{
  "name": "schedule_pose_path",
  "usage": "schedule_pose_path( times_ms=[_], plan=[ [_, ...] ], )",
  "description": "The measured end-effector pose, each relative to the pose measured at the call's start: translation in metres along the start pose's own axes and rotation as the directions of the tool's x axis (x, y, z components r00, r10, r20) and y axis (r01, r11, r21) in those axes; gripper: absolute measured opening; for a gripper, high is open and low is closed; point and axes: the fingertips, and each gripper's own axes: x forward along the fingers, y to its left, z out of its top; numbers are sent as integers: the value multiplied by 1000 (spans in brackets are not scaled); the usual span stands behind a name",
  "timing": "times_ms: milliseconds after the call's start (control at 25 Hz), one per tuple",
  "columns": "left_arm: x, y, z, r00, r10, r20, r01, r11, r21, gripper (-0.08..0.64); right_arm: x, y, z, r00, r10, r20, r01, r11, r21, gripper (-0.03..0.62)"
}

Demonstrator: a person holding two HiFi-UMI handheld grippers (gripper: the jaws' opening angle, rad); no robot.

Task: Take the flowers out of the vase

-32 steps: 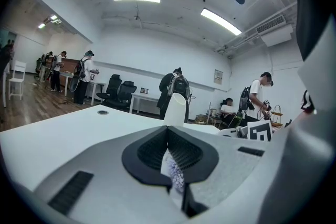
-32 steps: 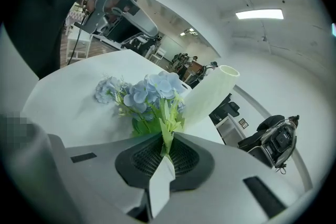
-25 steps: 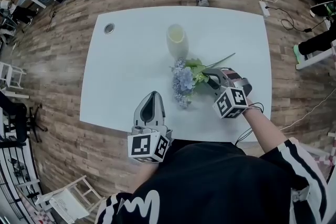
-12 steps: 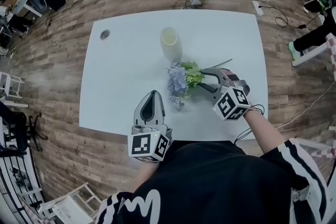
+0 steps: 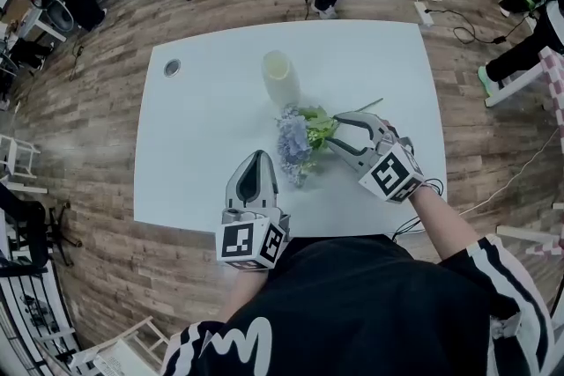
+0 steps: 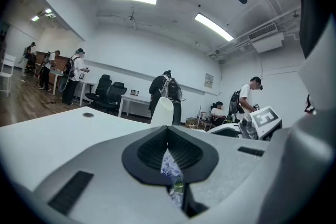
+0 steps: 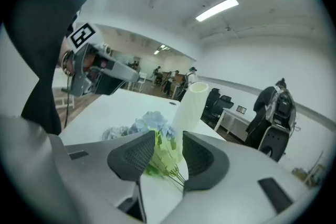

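Flowers (image 5: pixel 295 141) lie flat on the white surface (image 5: pixel 198 132), out of the vase (image 5: pixel 278 77) and just beside its foot on the person's side; the blue heads point toward the person and the green stems run off to the right of the vase; the vase itself stands upright and looks empty.

The right hand-held gripper (image 5: pixel 342 135) sits over the stem end, its jaws apart and having just been opening; in its own view the pale green stems show in the gap between the pads, but neither pad presses on them, so the bunch looks released.

The task seems all but done, and what remains is a clean withdrawal: I would draw this gripper up and back along the line of its jaws, so that no pad snags a stem and drags the bunch, and keep it wide of the vase so that nothing tips.

It points toward the vase and slightly downward, marker cube toward the person; the left hand-held gripper (image 5: pixel 256 161) hovers nearer the person than the vase, roughly level, jaws together on nothing, apart from the flower heads.
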Motion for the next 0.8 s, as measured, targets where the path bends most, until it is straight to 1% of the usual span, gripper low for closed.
schedule_pose_path(
  times_ms=[80, 160, 240, 480, 520, 600, 680, 800],
  plan=[
    [2, -3, 2, 1000, -8, 7, 8, 1000, 4, 5, -5, -11, 14, 995, -48, 84, 38, 993, 111, 163],
    [4, -6, 5, 1000, -21, 14, 21, 1000, 9, 5, -11, -21, 31, 982, -89, 169, 51, 975, 218, 163],
    [7, -9, 9, 999, -38, 18, 38, 999, 18, 5, -15, -28, 45, 967, -117, 226, 50, 958, 283, 163],
    [15, -18, 12, 996, -83, 19, 83, 996, 34, 5, -17, -37, 68, 944, -185, 274, 87, 939, 333, 160],
    [17, -20, 12, 996, -89, 22, 89, 995, 34, 5, -18, -37, 75, 936, -197, 292, 94, 938, 333, 146],
    [21, -21, 13, 994, -100, 31, 99, 994, 35, 5, -20, -36, 89, 917, -229, 326, 114, 934, 337, 46],
    [24, -21, 15, 993, -112, 38, 110, 993, 52, 5, -17, -36, 98, 906, -258, 336, 130, 924, 361, 44],
    [26, -24, 17, 989, -140, 36, 136, 984, 112, 5, -8, -35, 99, 903, -296, 311, 173, 914, 367, 38]
  ],
)
